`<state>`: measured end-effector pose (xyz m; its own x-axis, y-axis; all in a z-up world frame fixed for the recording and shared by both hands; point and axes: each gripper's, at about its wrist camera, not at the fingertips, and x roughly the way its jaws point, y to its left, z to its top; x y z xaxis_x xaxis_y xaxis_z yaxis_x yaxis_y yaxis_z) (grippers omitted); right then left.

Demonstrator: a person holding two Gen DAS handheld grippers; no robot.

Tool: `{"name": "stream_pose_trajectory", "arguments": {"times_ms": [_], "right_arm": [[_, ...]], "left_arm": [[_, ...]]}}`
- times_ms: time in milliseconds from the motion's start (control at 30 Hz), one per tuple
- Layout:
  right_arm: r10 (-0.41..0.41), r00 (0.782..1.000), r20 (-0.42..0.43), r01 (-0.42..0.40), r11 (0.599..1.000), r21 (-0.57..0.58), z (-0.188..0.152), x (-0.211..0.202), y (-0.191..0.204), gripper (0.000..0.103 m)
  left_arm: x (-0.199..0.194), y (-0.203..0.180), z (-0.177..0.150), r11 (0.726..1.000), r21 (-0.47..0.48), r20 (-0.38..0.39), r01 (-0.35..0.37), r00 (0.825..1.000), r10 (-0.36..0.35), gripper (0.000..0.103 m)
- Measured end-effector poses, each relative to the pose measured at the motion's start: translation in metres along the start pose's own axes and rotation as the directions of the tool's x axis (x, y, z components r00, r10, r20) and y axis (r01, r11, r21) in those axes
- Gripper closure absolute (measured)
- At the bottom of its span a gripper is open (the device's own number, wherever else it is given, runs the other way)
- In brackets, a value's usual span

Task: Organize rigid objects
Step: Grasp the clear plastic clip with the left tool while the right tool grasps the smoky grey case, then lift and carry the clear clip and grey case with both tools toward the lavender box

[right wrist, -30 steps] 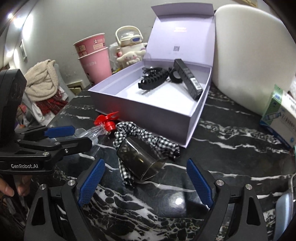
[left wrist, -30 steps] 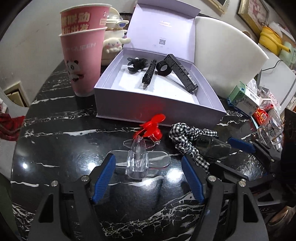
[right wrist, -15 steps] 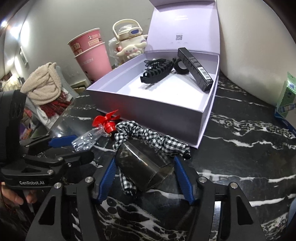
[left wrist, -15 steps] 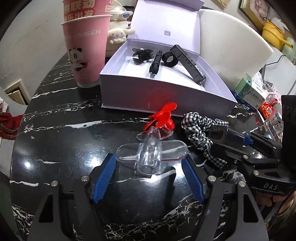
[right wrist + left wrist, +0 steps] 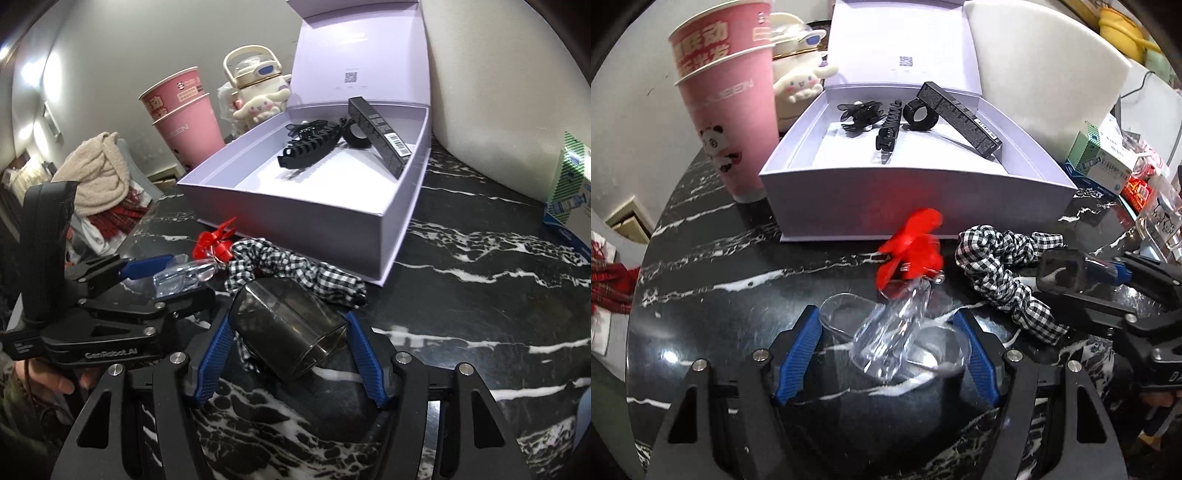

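- Left wrist view: the left gripper (image 5: 891,352) is clamping its blue fingers (image 5: 798,350) on the clear toy plane (image 5: 892,339), whose red propeller (image 5: 912,251) is pointing toward the lavender box (image 5: 923,199) on the black marble table (image 5: 720,280).
- Right wrist view: the right gripper (image 5: 288,354) is gripping the smoky tumbler (image 5: 291,328), which is lying tilted beside the checkered scrunchie (image 5: 295,266), near the box front.

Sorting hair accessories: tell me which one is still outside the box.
The checked scrunchie, lying on the table beside the box; the black clips are already inside.
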<state>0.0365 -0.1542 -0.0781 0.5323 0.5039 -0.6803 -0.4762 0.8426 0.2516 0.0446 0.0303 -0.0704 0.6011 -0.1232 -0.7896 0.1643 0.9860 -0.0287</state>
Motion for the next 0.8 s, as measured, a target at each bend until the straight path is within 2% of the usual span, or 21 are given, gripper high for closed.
{"name": "stream_pose_trajectory", "arguments": {"times_ms": [233, 333, 800], "right_arm": [[-0.014, 1.000, -0.006, 0.014, 1.000, 0.023, -0.004, -0.003, -0.008, 0.040], [-0.012, 1.000, -0.003, 0.012, 1.000, 0.026, -0.005, -0.004, -0.009, 0.040], [-0.034, 0.999, 0.032, 0.033, 0.999, 0.026, -0.009, -0.019, -0.012, 0.040]], "left_arm": [[0.000, -0.002, 0.002, 0.999, -0.008, 0.018, 0.038, 0.999, -0.037, 0.030], [-0.001, -0.003, 0.001, 1.000, -0.005, 0.020, 0.025, 0.999, -0.024, 0.036], [-0.014, -0.009, -0.005, 0.999, -0.021, 0.024, 0.045, 0.999, -0.044, 0.036]]}}
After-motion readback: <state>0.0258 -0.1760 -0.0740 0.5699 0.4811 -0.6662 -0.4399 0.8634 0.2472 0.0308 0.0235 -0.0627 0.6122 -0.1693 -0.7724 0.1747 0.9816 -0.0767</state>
